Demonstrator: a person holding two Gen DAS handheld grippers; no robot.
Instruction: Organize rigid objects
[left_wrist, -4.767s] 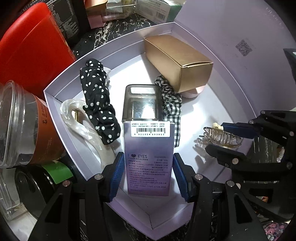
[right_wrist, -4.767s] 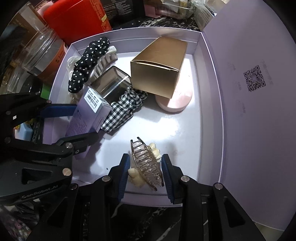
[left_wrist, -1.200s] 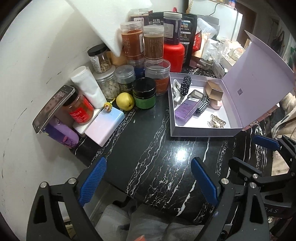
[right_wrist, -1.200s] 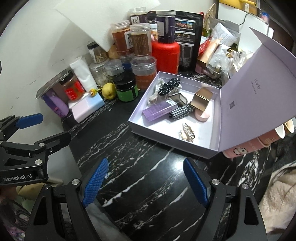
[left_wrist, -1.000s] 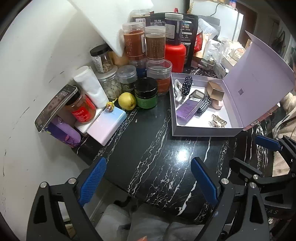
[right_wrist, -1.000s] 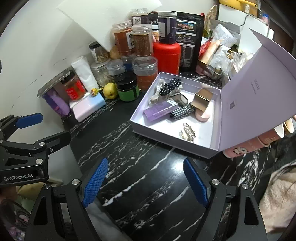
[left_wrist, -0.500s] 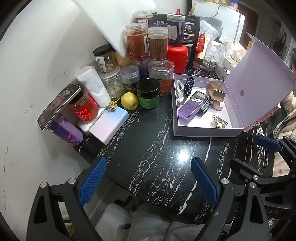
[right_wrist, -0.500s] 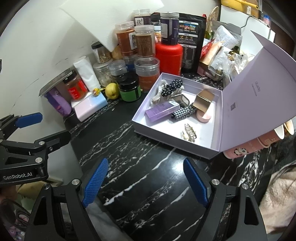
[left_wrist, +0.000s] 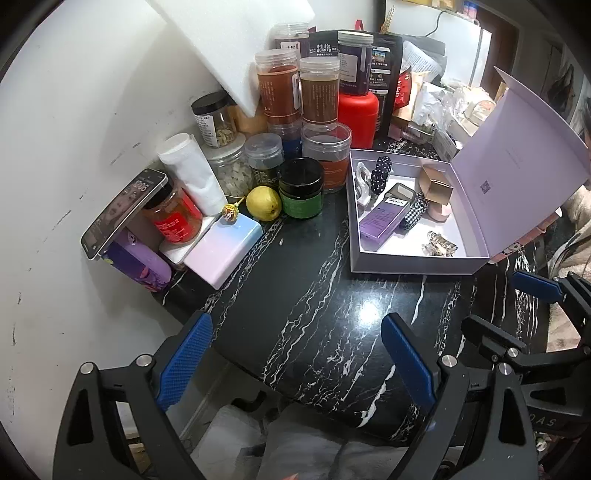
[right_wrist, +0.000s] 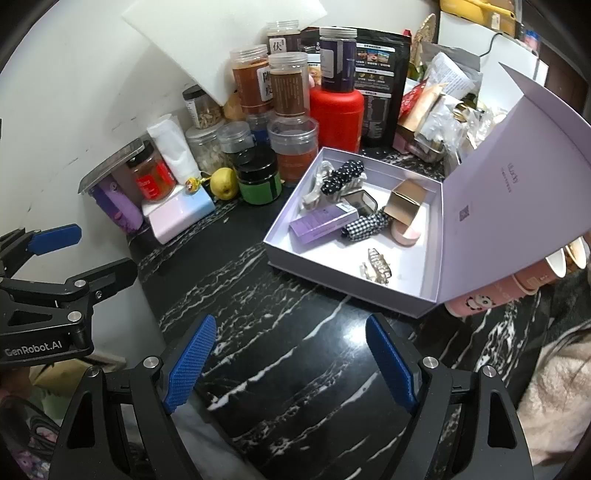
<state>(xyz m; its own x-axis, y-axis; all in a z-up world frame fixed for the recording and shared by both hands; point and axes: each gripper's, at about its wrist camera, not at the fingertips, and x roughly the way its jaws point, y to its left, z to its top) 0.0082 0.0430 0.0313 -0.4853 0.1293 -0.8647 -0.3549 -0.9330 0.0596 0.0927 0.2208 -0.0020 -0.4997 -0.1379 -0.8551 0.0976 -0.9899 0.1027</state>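
Observation:
A lilac gift box (left_wrist: 406, 266) (right_wrist: 332, 284) stands open on the black marble table, lid up on its right. In it lie a purple carton (left_wrist: 382, 218) (right_wrist: 321, 223), a gold carton (left_wrist: 436, 188) (right_wrist: 406, 201), a clear hair claw (left_wrist: 439, 248) (right_wrist: 376, 271), a checked scrunchie (right_wrist: 364, 226), a dotted scrunchie (right_wrist: 341, 177) and a pink compact (right_wrist: 406, 234). My left gripper (left_wrist: 295, 365) is open and empty, held back above the table's near edge. My right gripper (right_wrist: 291, 365) is open and empty too, to the left gripper's right.
Jars, a red canister (left_wrist: 356, 110), a green-labelled pot (left_wrist: 301, 194), a yellow pear (left_wrist: 263, 203), a pastel case (left_wrist: 221, 254) and a leaning phone (left_wrist: 122, 212) crowd the back left by the white wall. Pink cups (right_wrist: 517, 288) lie right of the box.
Since 4.8 s ago both grippers let go of the purple carton and the hair claw in the box and pulled far back. In the last second the views barely shift.

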